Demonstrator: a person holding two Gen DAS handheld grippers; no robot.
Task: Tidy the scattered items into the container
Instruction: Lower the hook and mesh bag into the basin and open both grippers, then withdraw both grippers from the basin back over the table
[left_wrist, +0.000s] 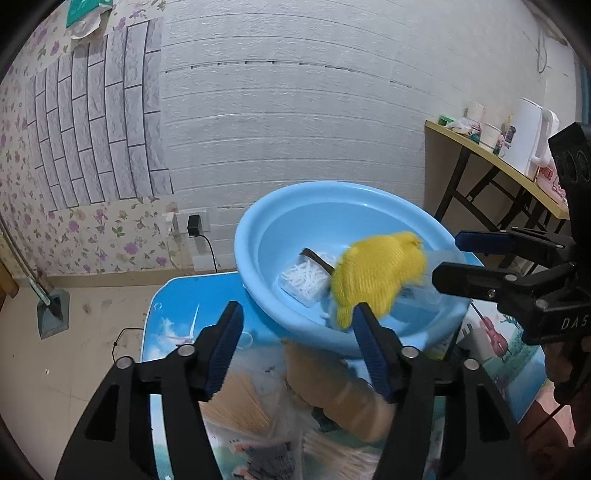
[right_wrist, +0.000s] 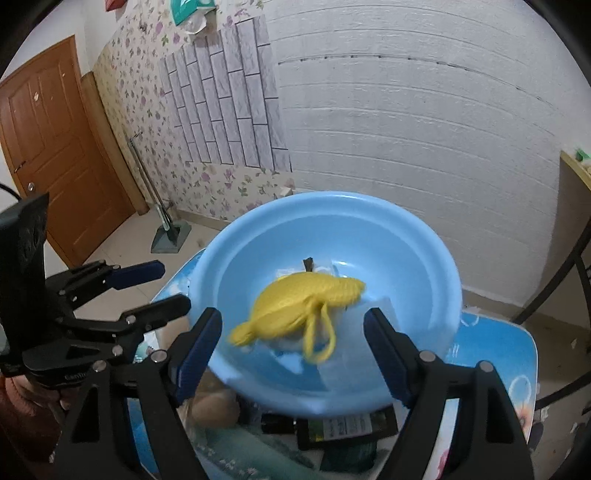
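Jaws of the left gripper (left_wrist: 297, 341) stand apart with nothing pressed between the blue pads; the tool tilts downward toward the blue basin (left_wrist: 258, 266), its fingertips just short of the near rim. Beyond and slightly right of those tips a yellow net pouch (left_wrist: 376, 278) shows blurred over the basin's inside, touching neither pad. Past it, deeper in the basin, lies a clear box of white sticks (left_wrist: 304, 280) with a dark strip across it.

Right gripper (right_wrist: 293, 334) also points down at the basin (right_wrist: 424, 236), jaws wide apart and empty. In its own view the pouch (right_wrist: 295, 302) sits between and a little ahead of the fingertips, its yellow cord loop (right_wrist: 319, 341) hanging toward the camera, clear of both pads. Whether the pouch rests on the basin floor cannot be told.

Each tool appears in the other's view, coming in from the side, near the basin's rim. Below both jaws, the blue table (right_wrist: 517, 369) carries a tan soft item (left_wrist: 332, 387) and a bundle of thin sticks (left_wrist: 236, 406).
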